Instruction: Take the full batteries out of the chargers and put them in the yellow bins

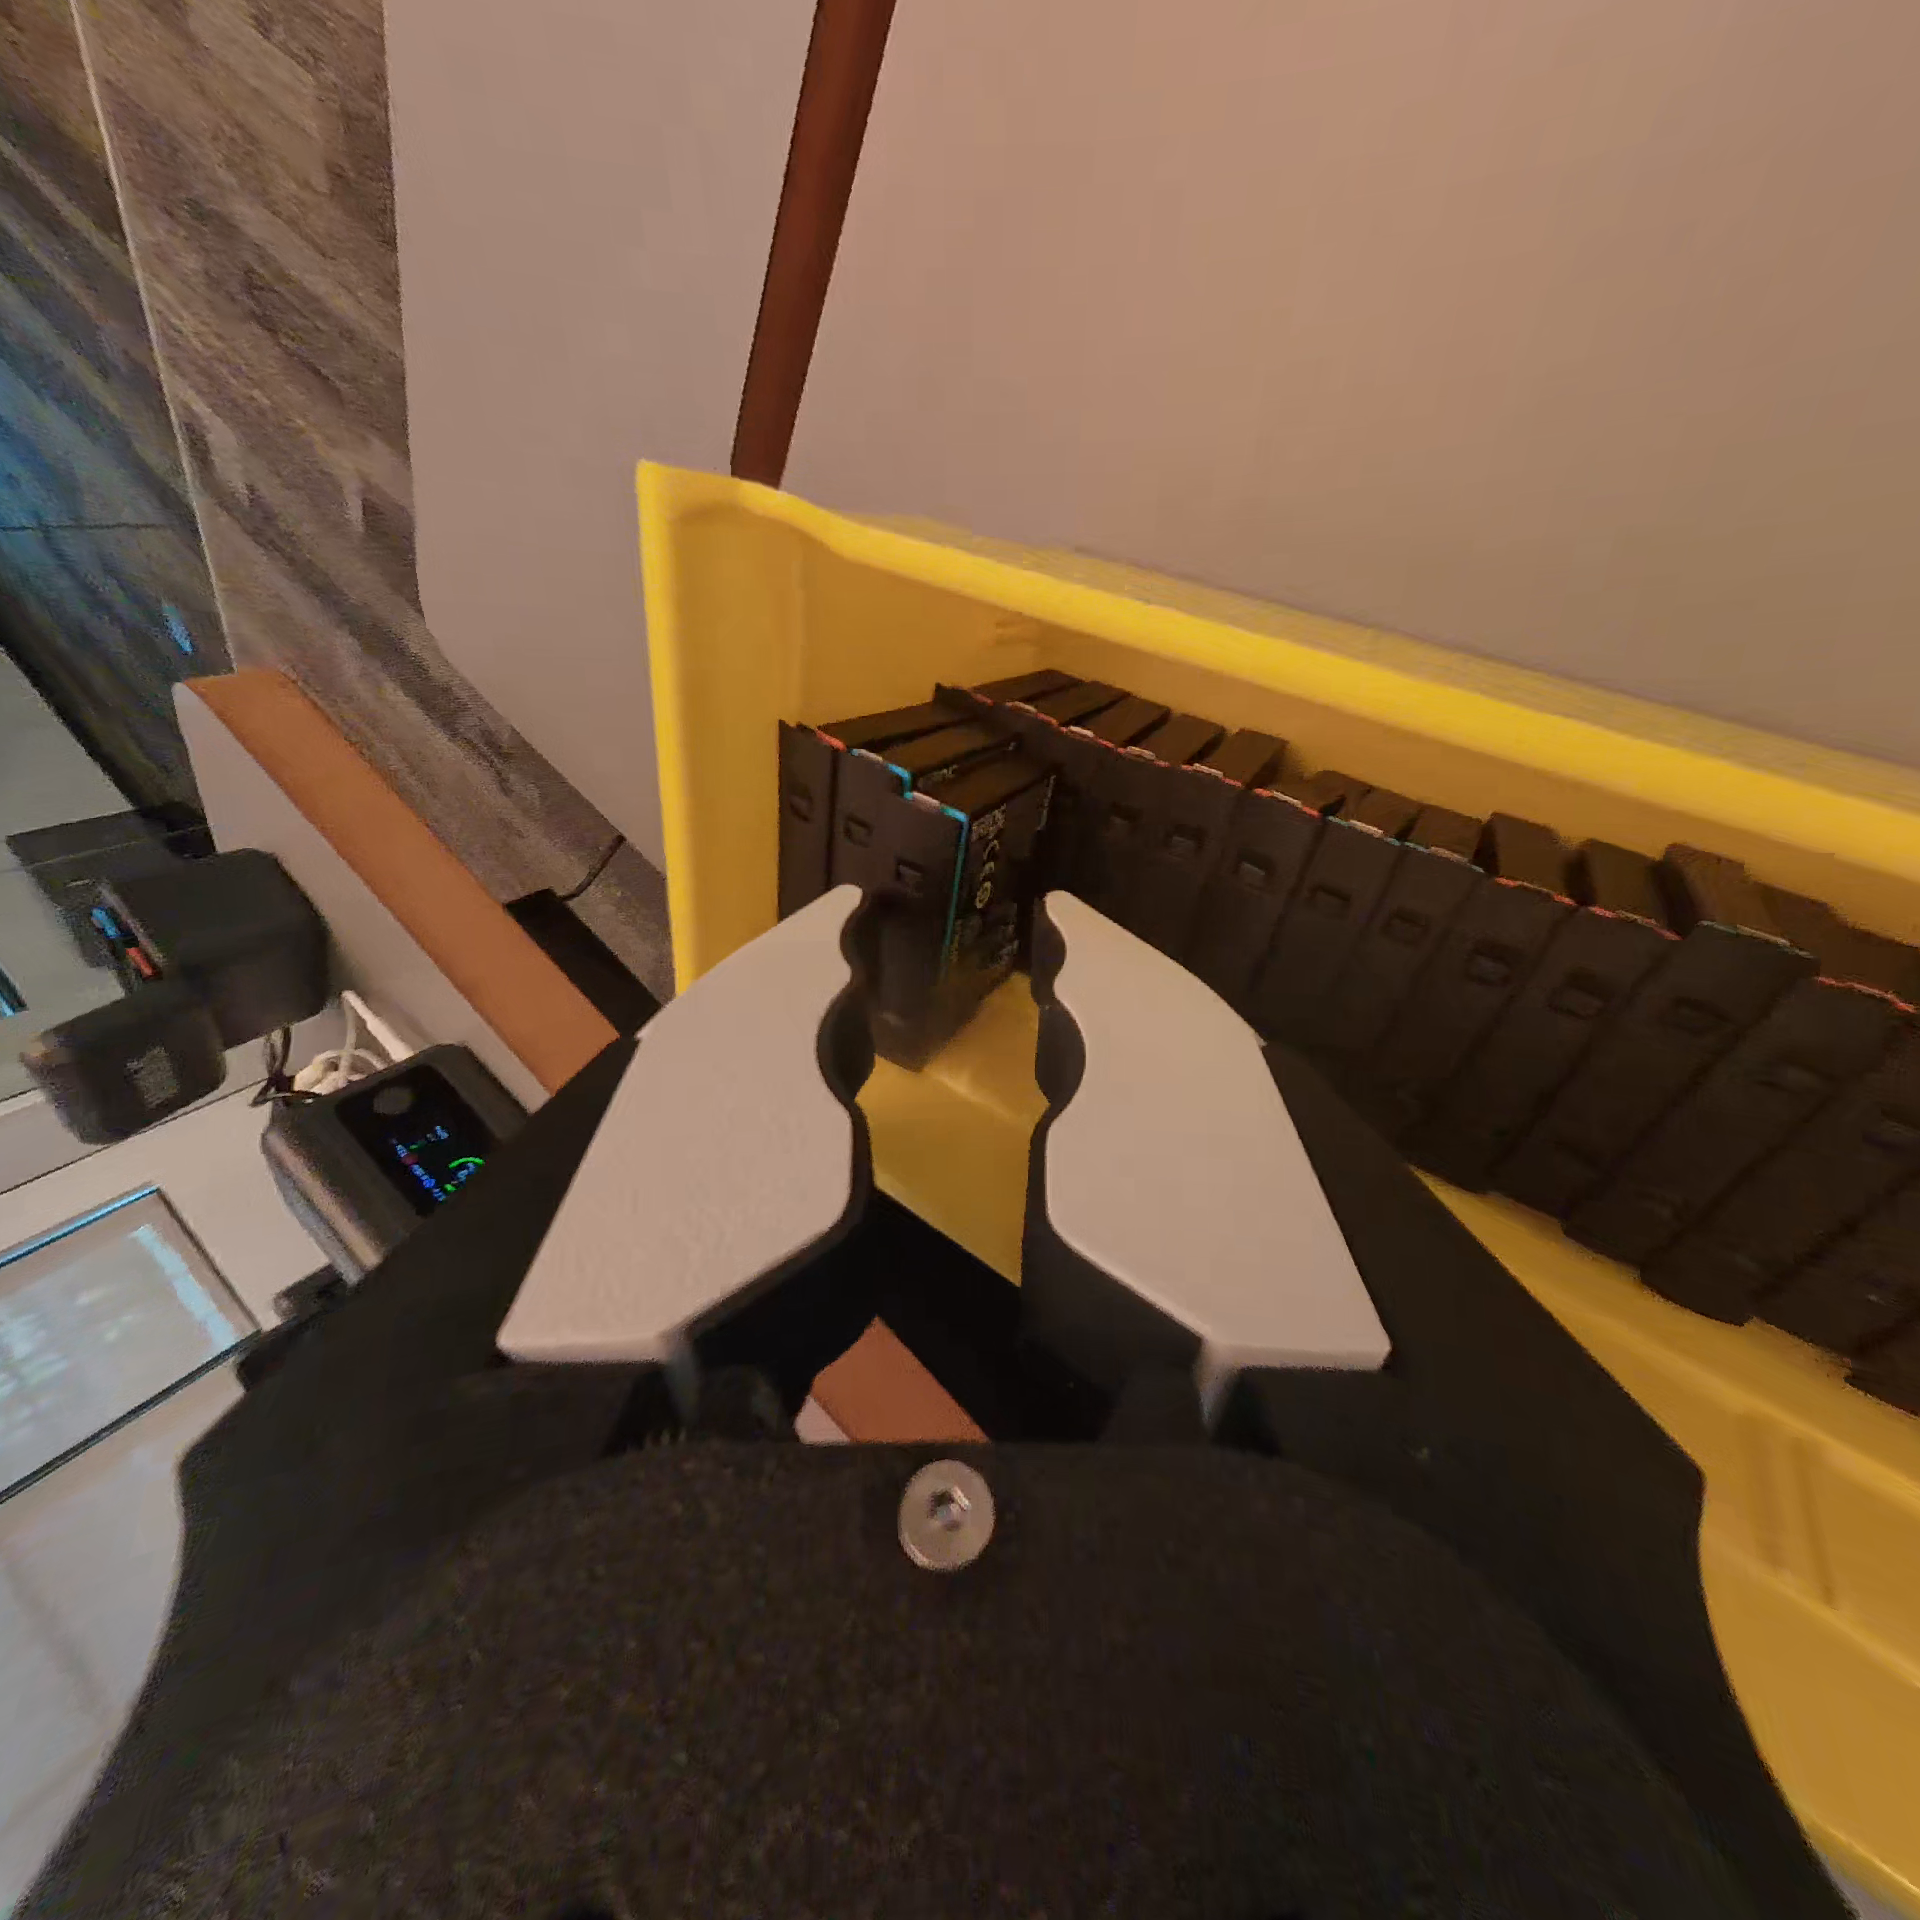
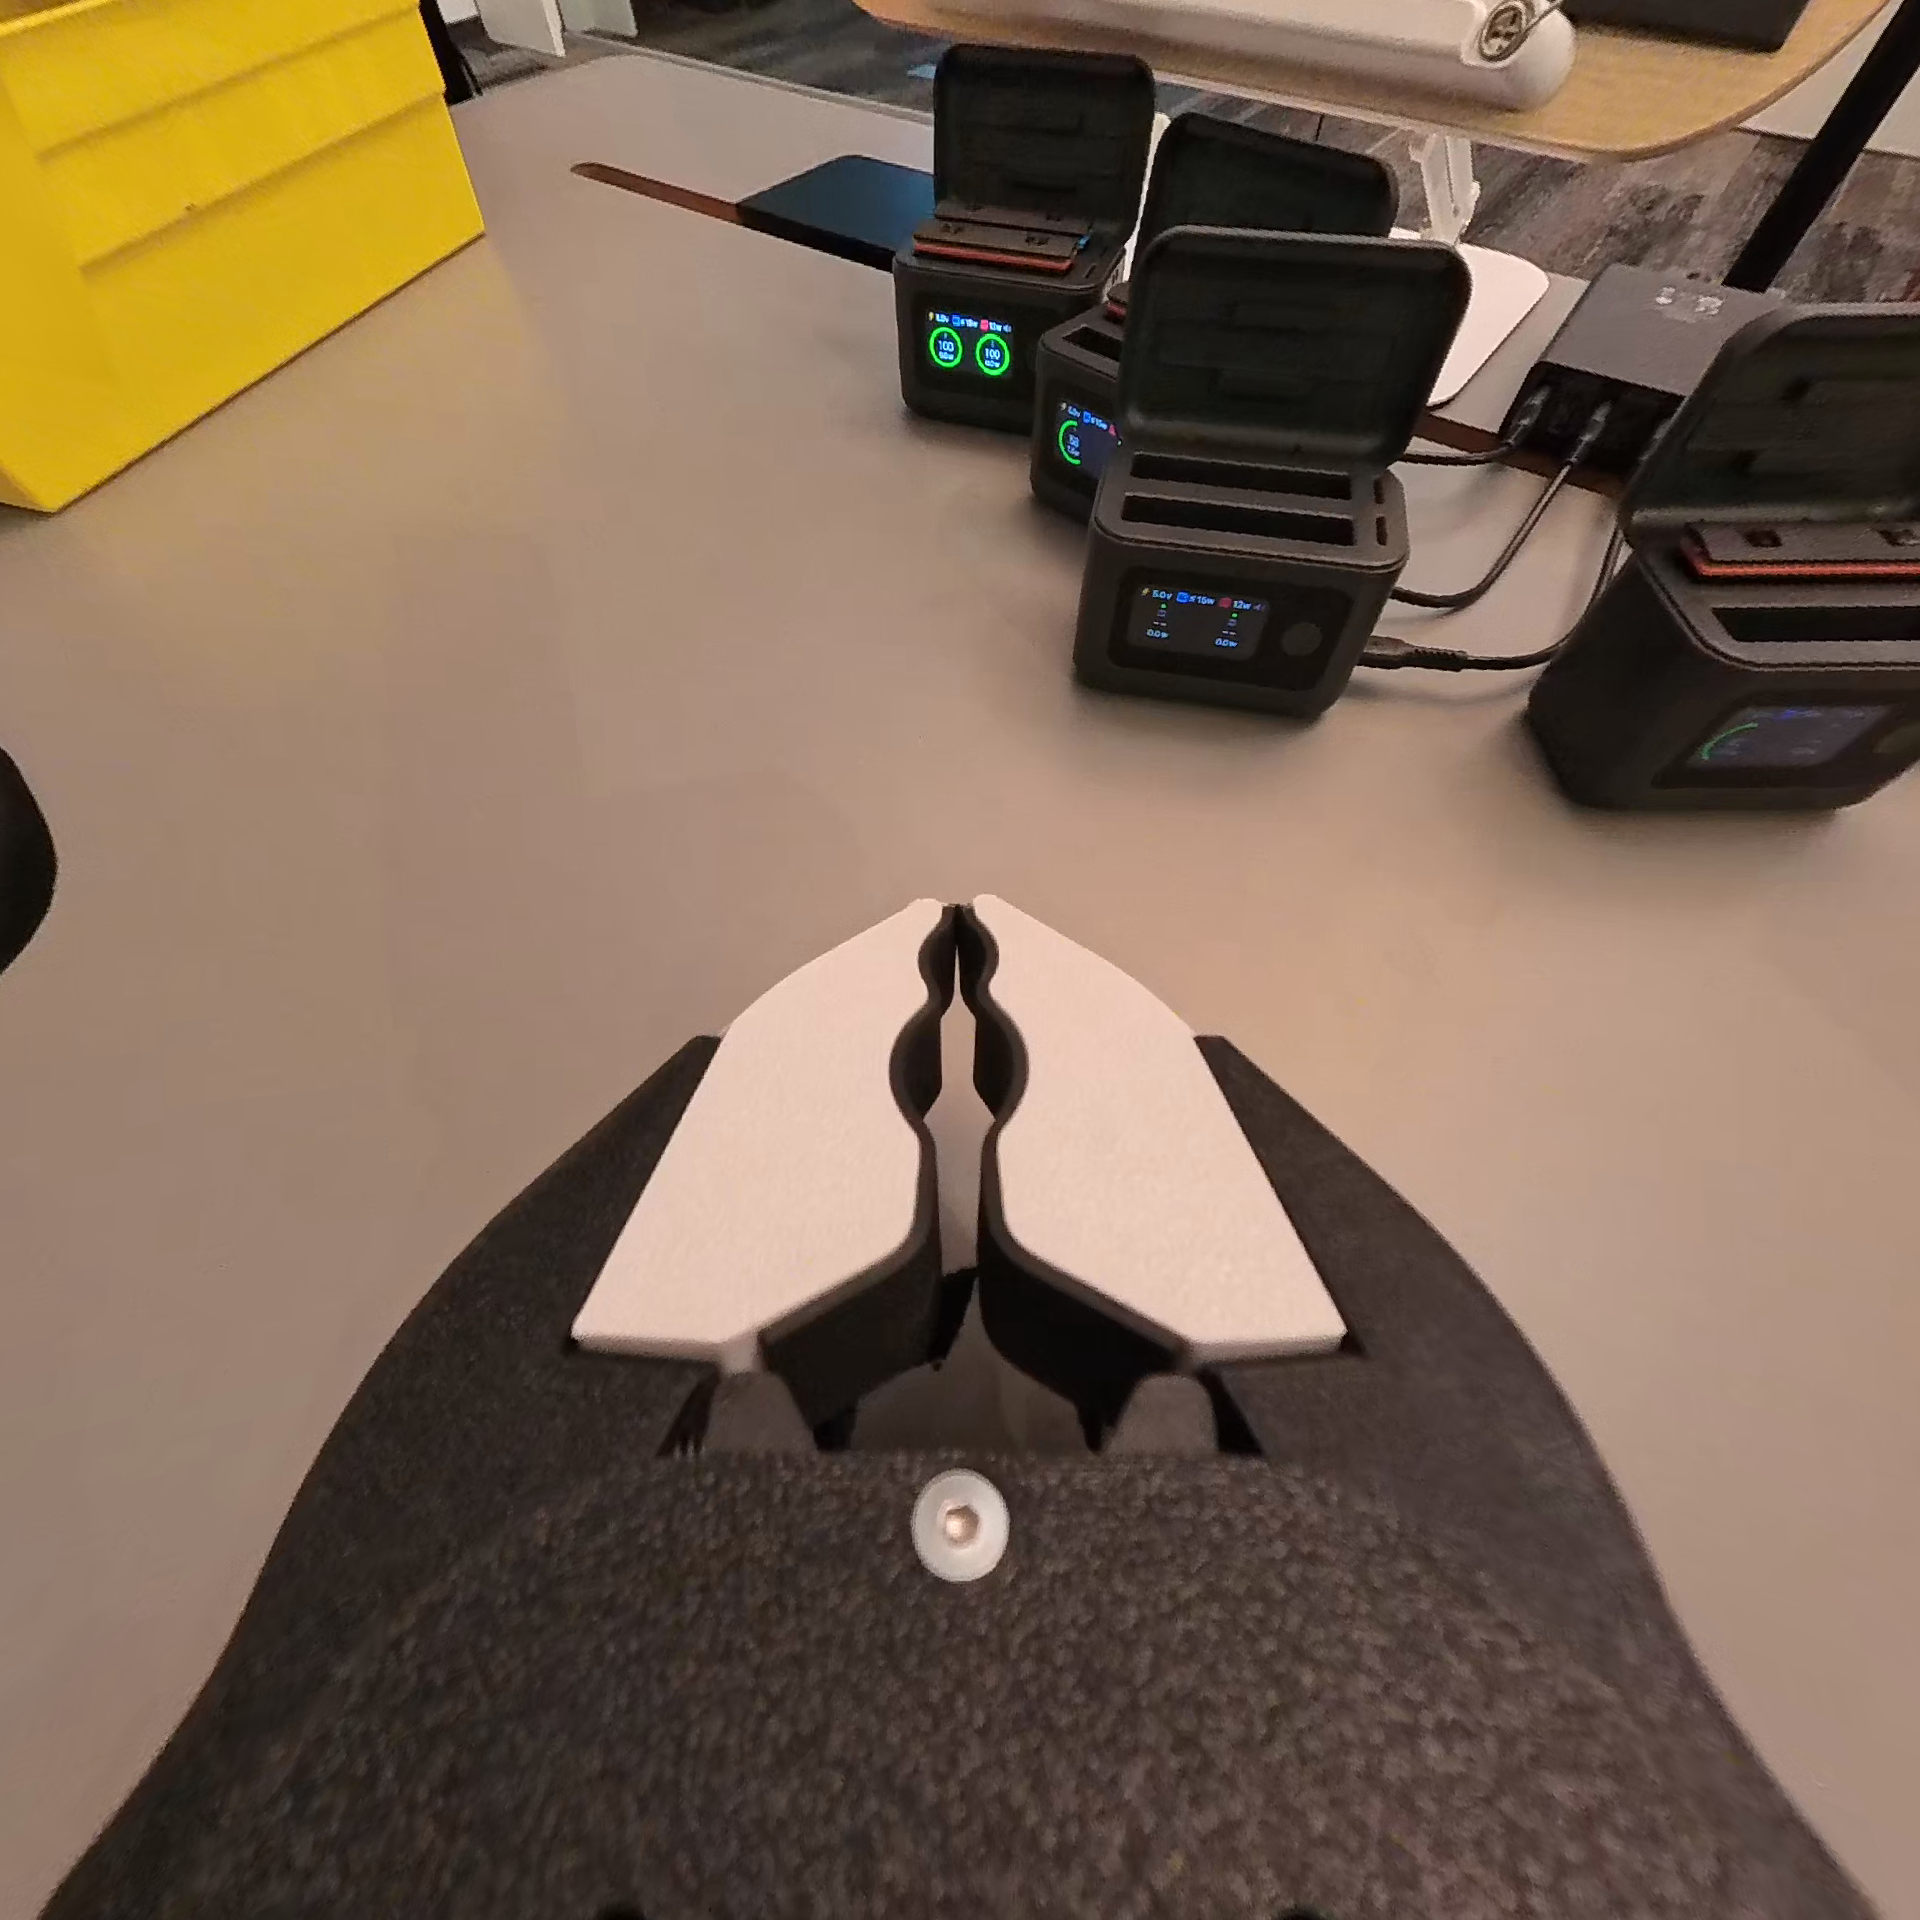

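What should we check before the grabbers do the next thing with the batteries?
1. Left gripper let go? Ok: its jaws are apart at the yellow bin, with a battery standing between the fingertips, seemingly not pinched.
2. Battery settled in the bin? Cannot tell: it stands ahead of the battery row, slightly tilted.
3. Right gripper free for a pick? Ok: shut and empty over the table.
4. Full batteries left? Ok: the far charger has batteries in it and two complete green rings on its screen.
5. Nearest open charger worth visiting? Not ok: its slots look empty.
6. Lids open? Ok on every charger seen.
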Motion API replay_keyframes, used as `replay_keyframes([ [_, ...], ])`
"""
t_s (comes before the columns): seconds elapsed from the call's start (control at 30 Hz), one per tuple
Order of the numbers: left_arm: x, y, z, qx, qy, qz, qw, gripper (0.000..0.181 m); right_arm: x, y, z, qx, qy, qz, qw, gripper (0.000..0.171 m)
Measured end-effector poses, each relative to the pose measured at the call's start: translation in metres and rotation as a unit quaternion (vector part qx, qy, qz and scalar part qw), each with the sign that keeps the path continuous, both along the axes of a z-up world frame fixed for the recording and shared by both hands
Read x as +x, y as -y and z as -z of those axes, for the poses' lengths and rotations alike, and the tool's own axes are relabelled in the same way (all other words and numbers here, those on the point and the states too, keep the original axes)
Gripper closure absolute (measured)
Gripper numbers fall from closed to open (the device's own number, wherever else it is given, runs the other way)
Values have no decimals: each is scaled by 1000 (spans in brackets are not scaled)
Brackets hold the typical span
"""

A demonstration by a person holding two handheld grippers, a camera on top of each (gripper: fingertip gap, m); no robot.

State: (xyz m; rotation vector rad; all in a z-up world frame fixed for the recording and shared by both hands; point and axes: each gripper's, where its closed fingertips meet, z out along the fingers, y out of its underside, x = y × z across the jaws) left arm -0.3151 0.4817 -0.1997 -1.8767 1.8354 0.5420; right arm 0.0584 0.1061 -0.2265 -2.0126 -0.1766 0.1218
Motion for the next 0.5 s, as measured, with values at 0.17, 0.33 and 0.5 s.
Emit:
replay_keyframes([
  [0.17, -1, -2, -1, 5, -10, -6, 1000, 160, 1, 0, -2, 4, -1, 2, 1000, 171],
  [0.33, -3, 4, -1, 0, -26, 8, 1000, 160, 0, 1, -2, 4, 0, 0, 1000, 171],
  [0.5, -4, 8, -2, 3, -54, 34, 998, 161, 2, 0, -2, 3, -2, 3, 1000, 171],
])
